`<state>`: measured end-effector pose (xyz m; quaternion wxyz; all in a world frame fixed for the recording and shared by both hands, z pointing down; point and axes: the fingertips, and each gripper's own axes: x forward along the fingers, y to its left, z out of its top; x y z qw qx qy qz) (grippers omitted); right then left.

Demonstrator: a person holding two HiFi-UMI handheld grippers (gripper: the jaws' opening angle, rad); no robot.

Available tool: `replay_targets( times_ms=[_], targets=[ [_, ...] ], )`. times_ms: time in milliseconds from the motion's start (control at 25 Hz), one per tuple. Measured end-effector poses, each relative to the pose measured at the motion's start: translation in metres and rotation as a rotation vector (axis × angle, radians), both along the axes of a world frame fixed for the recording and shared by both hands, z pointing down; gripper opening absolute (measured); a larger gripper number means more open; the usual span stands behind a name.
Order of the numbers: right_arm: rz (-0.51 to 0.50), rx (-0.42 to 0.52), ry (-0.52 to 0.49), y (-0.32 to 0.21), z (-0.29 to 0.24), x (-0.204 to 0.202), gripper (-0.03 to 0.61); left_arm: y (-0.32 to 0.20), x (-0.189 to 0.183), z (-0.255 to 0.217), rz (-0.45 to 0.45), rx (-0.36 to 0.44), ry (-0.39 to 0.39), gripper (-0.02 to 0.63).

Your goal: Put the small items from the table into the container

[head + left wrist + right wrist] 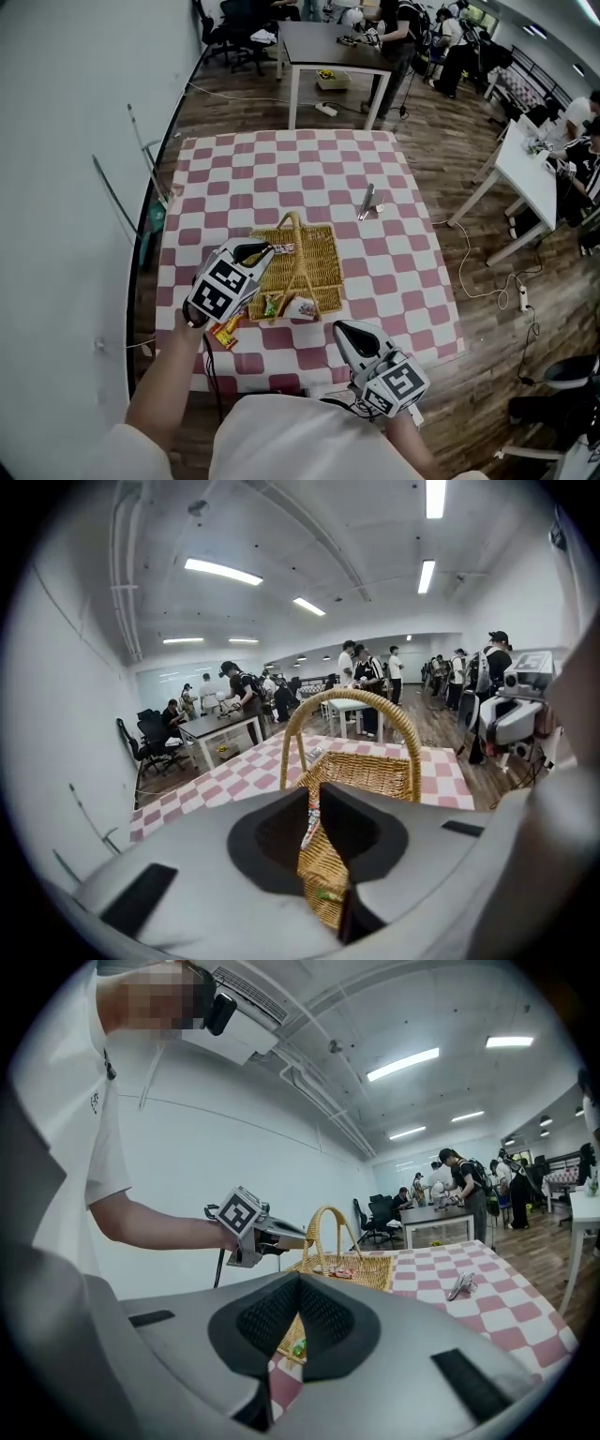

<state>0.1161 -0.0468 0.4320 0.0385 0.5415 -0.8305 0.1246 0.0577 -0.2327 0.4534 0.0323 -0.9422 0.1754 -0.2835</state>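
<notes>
Nearest is the right claw, low over the near part of the table, just beside the near right corner of the basket. Its jaws are pressed together and nothing is in them.

The left claw hangs over the basket's far left corner and points down into it. Its jaws stand almost together, with only a thin slit between them. A white and red packet shows through this slit. In the right gripper view the packet lies at the far side of the basket, below the claw's tip and apart from it. So I believe it is not pinched, though the slit alone does not settle this.

In the head view the packet's long axis runs left to right, along the far rim and across the line of the handle. An orange packet lies on the table at the basket's near left corner.
</notes>
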Motion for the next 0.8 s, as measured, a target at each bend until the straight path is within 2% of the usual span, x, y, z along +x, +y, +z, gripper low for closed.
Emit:
replay_targets(
  times_ms=[160, 440, 640, 800],
  targets=[
    [-0.015, 0.005, -0.001, -0.002, -0.001, 0.0, 0.0, 0.008, -0.011, -0.007, -0.047, -0.031, 0.068, 0.014],
    [-0.049, 0.015, -0.003, -0.003, -0.004, -0.004, 0.0, 0.023, -0.026, -0.017, -0.108, -0.034, 0.126, 0.008],
    [-0.069, 0.025, -0.001, -0.005, -0.009, -0.004, 0.0, 0.037, -0.032, -0.02, -0.15, -0.085, 0.209, 0.005],
    [-0.077, 0.03, 0.003, -0.005, -0.011, -0.001, -0.002, 0.049, -0.039, -0.019, -0.178, -0.1, 0.237, 0.003]
  ],
)
